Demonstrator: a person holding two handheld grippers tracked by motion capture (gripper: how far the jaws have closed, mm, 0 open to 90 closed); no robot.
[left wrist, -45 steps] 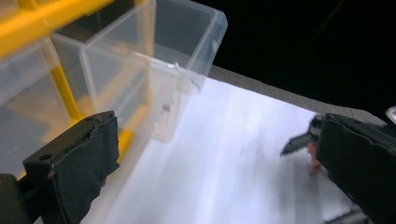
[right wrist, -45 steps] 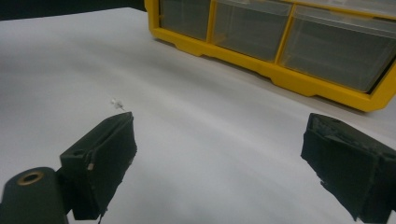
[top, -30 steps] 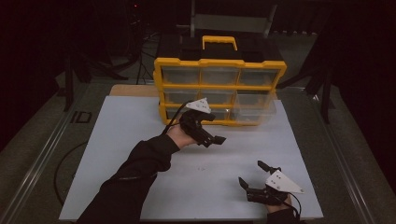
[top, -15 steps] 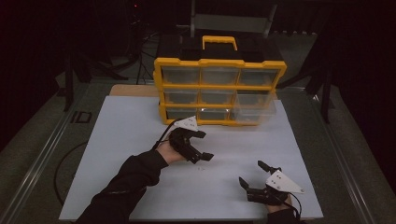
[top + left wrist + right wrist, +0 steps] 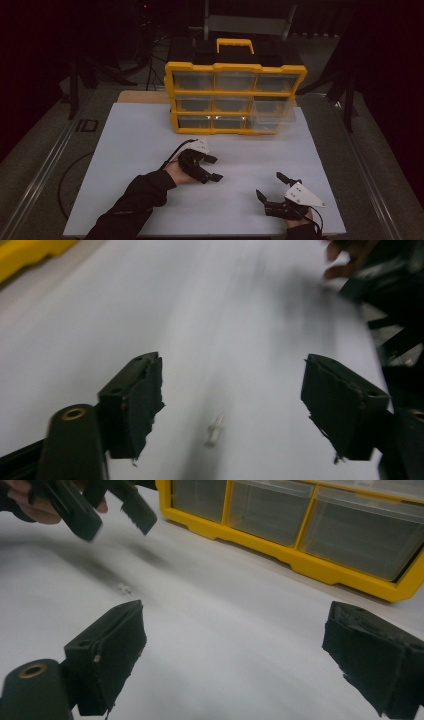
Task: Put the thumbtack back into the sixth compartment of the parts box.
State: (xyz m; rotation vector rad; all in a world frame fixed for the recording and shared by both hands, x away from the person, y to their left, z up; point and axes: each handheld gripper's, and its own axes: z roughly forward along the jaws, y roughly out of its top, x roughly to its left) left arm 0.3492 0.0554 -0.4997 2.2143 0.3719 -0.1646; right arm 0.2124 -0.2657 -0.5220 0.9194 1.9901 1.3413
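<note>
I held the left gripper (image 5: pixel 211 168) wide open and empty at centre frame, jaws straddling a small white part (image 5: pixel 214 429) on the surface (image 5: pixel 140 135), apparently for pickup. My right gripper (image 5: pixel 274 191) waited open, empty, at lower right. The organizer (image 5: pixel 235 97) stood above.

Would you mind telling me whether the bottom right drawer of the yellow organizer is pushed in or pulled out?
Pulled out. The clear bottom right drawer juts forward past the front frame of the yellow organizer, while the other drawers sit flush.
</note>
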